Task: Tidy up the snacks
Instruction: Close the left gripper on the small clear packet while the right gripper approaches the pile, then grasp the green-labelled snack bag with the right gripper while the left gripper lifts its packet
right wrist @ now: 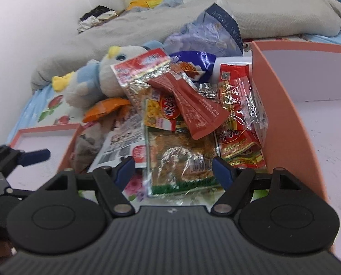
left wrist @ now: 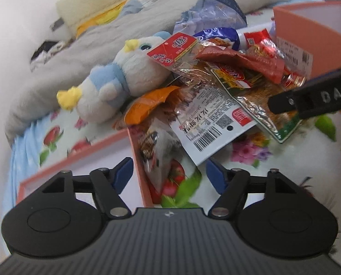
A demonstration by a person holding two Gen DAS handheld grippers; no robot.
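A heap of snack packets (left wrist: 227, 73) lies on a flowered bedsheet between two pink boxes. My left gripper (left wrist: 169, 173) is open and hovers low over the near wall of the shallow pink box (left wrist: 137, 160); a clear packet (left wrist: 159, 158) lies below its gap, untouched. A white packet with a barcode (left wrist: 211, 126) hangs off the heap just ahead. My right gripper (right wrist: 174, 168) is open around the near end of a clear green-edged packet (right wrist: 182, 160), its pads not pressing on it. One right finger (left wrist: 308, 100) crosses the left wrist view; the left gripper's fingers (right wrist: 32, 155) show at the left of the right wrist view.
The tall pink box (right wrist: 285, 114) stands hard right of the heap, the shallow one (right wrist: 44, 135) at the left. A blue-and-white plush bird (left wrist: 115, 82) leans on the heap's far left. Behind are a blue tissue pack (right wrist: 216, 29) and a grey blanket (right wrist: 147, 23).
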